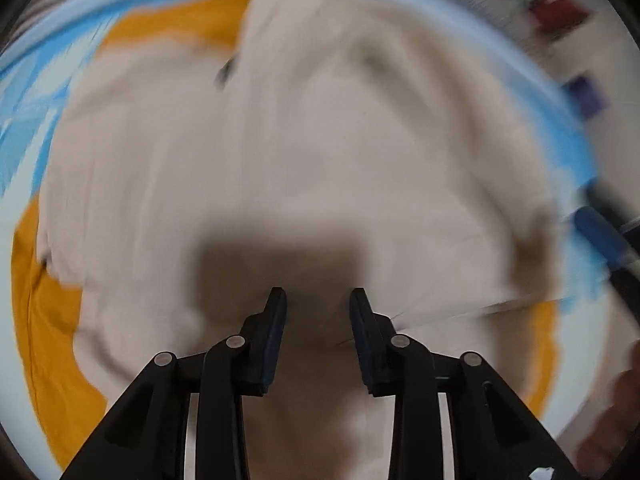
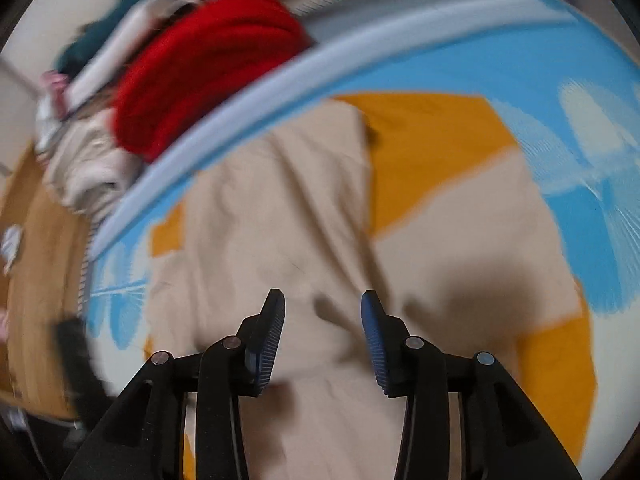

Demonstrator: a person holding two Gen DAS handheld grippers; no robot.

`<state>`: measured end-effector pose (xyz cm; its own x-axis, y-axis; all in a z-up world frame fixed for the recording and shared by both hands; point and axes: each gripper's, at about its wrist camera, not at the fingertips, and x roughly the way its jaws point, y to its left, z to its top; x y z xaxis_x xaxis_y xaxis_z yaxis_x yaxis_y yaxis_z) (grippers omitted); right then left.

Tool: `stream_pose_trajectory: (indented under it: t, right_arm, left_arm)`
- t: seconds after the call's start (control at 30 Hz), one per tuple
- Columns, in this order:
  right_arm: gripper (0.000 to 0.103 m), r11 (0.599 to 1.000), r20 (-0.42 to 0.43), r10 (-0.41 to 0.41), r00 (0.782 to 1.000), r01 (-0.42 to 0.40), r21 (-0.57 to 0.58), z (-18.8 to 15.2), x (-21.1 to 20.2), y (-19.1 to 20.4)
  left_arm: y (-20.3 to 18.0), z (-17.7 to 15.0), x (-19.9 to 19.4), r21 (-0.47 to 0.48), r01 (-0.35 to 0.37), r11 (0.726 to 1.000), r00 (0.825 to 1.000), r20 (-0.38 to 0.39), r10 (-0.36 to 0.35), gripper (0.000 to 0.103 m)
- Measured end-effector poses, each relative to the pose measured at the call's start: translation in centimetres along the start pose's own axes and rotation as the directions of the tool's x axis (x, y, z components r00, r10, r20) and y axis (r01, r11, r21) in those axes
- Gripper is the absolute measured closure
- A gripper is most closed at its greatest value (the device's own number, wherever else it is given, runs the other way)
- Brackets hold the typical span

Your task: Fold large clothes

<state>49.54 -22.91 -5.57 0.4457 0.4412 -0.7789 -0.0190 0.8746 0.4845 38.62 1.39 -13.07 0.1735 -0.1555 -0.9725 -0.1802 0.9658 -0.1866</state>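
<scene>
Large beige cloth garment (image 1: 304, 152) on blue-and-orange patterned mat (image 2: 440, 148); above the garment, left gripper (image 1: 318, 296) and right gripper (image 2: 323, 300) spread, holding nothing.

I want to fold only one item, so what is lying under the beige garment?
A yellow cloth lies under the beige garment, showing along its edges, on a blue-and-white patterned surface. How far the yellow cloth runs beneath, and whether anything else is there, is covered.

Beige garment (image 1: 304, 152) spread flat, rumpled, over orange cloth (image 1: 44, 320)
</scene>
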Motion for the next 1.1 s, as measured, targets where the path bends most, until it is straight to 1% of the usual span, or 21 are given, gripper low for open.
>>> stream_pose_trajectory:
  t: [0.03,0.1,0.17,0.2,0.27,0.33,0.4,0.43,0.5,0.63,0.67,0.7,0.73,0.77,0.83,0.87,0.9,0.97,1.0,1.03,1.1]
  right_arm:
    - [0.062,1.000,-0.031,0.006,0.999,-0.005,0.023,0.1,1.5,-0.5]
    - [0.062,0.996,-0.098,-0.035,0.995,0.044,0.081,-0.8,3.6,-2.1]
    - [0.062,0.983,-0.170,-0.083,0.982,0.108,0.146,-1.5,5.3,-4.0]
    - [0.062,0.974,-0.216,-0.121,0.969,0.158,0.161,-2.0,6.0,-4.8]
    - [0.062,0.965,-0.241,-0.124,0.963,0.174,0.196,-2.3,6.2,-5.8]
    - [0.062,0.960,-0.252,-0.156,0.955,0.207,0.190,-2.2,5.6,-5.9]
    - [0.062,0.953,-0.221,-0.198,0.955,0.240,0.185,-1.9,4.3,-5.6]
    - [0.062,0.951,-0.205,-0.211,0.956,0.249,0.181,-1.8,3.7,-5.2]
    - [0.062,0.953,-0.158,-0.237,0.959,0.261,0.154,-1.7,2.0,-3.7]
    - [0.062,0.964,-0.019,-0.266,0.964,0.267,0.012,-1.3,-1.3,-0.1]
    - [0.062,0.967,0.033,-0.253,0.967,0.254,-0.021,-1.2,-1.9,0.8]
    - [0.062,0.974,0.068,-0.220,0.973,0.223,-0.042,-1.1,-2.1,1.4]
    - [0.062,0.979,0.083,-0.184,0.979,0.190,-0.071,-0.8,-1.8,2.0]
    - [0.062,0.981,0.079,-0.171,0.982,0.177,-0.082,-0.9,-1.5,2.1]
    - [0.062,0.986,0.034,-0.144,0.989,0.147,-0.083,-0.8,0.7,1.9]
    - [0.062,0.987,-0.016,-0.144,0.989,0.142,-0.078,-1.2,2.0,1.1]
    - [0.062,0.985,-0.076,-0.161,0.984,0.156,-0.068,-1.6,3.4,0.2]
    - [0.062,0.973,-0.170,-0.228,0.959,0.220,-0.068,-2.8,5.6,-1.0]
    - [0.062,0.968,-0.201,-0.249,0.947,0.238,-0.079,-3.3,6.3,-1.3]
    - [0.062,0.965,-0.215,-0.259,0.942,0.245,-0.088,-3.6,6.6,-1.3]
    - [0.062,0.964,-0.198,-0.262,0.944,0.245,-0.106,-3.4,5.8,-0.7]
  left_arm:
    - [0.5,-0.2,0.3,-0.017,-0.009,1.000,1.000,-0.009,0.009,0.079]
    - [0.8,-0.1,-0.4,-0.033,0.004,0.999,1.000,-0.011,-0.005,0.078]
    - [0.5,0.3,-2.0,0.000,0.006,1.000,1.000,0.019,-0.006,0.078]
    - [0.3,0.5,-2.6,0.009,0.004,1.000,0.999,0.035,-0.004,0.078]
    - [0.4,0.7,-3.8,0.008,0.014,1.000,0.997,0.074,-0.015,0.078]
    - [0.9,0.8,-4.0,0.002,0.014,1.000,0.995,0.099,-0.014,0.078]
    - [1.6,0.2,-2.4,0.012,-0.030,0.999,0.997,0.069,0.029,0.078]
    - [2.0,-0.1,-1.4,0.015,-0.055,0.998,0.998,0.034,0.054,0.078]
    - [2.4,-0.6,-0.6,0.009,-0.073,0.997,0.997,0.006,0.073,0.078]
    - [1.5,-0.7,-2.2,0.057,-0.095,0.994,0.994,0.060,0.092,0.078]
    - [1.4,-0.8,-2.6,0.064,-0.108,0.992,0.992,0.074,0.104,0.078]
    - [1.5,-0.9,-2.8,0.064,-0.115,0.991,0.991,0.079,0.110,0.078]
    - [1.9,-0.9,-3.1,0.065,-0.118,0.991,0.990,0.080,0.113,0.078]
    - [1.6,-1.1,-3.2,0.068,-0.118,0.991,0.990,0.081,0.112,0.078]
    - [1.3,-1.5,-3.2,0.086,-0.124,0.989,0.990,0.081,0.117,0.078]
    - [0.6,-1.6,-2.9,0.091,-0.128,0.988,0.989,0.081,0.121,0.078]
    - [0.8,-1.8,-3.1,0.098,-0.132,0.986,0.989,0.081,0.124,0.078]
    - [0.2,-1.3,-3.0,0.104,-0.131,0.986,0.989,0.079,0.123,0.078]
    - [-0.6,-1.1,-2.7,0.104,-0.130,0.986,0.989,0.080,0.122,0.078]
    - [-1.5,-0.9,-2.4,0.102,-0.130,0.986,0.989,0.084,0.122,0.078]
    - [-1.8,-0.5,-2.6,0.099,-0.128,0.987,0.989,0.093,0.119,0.078]
